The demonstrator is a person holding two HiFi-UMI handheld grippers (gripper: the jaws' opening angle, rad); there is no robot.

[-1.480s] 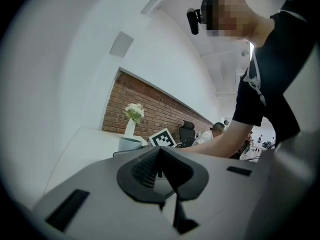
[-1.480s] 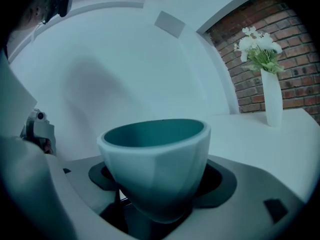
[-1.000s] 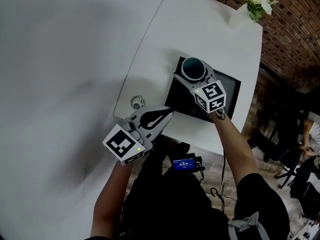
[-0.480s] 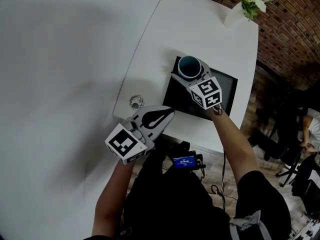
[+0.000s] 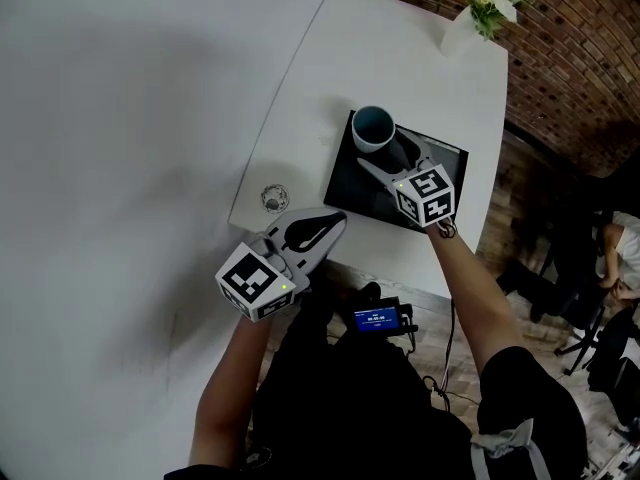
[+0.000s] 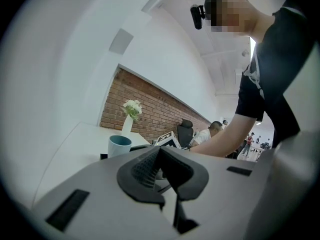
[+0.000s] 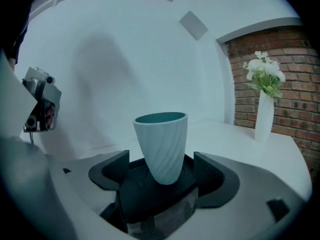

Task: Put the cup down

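looking at the cup [image 5: 373,128], where does it stand?

– upright on the black mat [image 5: 350,183], at the mat's upper left corner, just above the middle of the head view. by my reading it is down already.

and the right gripper [image 5: 390,156]?

– released. in the right gripper view the cup [image 7: 162,144] stands between the spread jaws of the right gripper [image 7: 161,179], with a gap on each side, touching neither.

the left gripper [image 5: 322,226]?

– clenched on nothing. it hangs low and left of the middle, over the near table edge, well apart from the cup. in its own view the left gripper [image 6: 161,170] shows its pads pressed together.

what could go wrong from here?

– the jaws flank the cup, so a crooked pull-back could clip its wall. the cup narrows toward its foot, so i judge it tips easily. it also sits close to the mat's corner, and a nudge could push it off onto the white table [image 5: 400,48]. closing the jaws now would grab it and undo the step.

and the counts?

– one cup, one mat, one table, two grippers. one white vase [image 5: 458,36] with flowers at the upper right, and one small glass [image 5: 274,199] left of the mat, near the table's edge.
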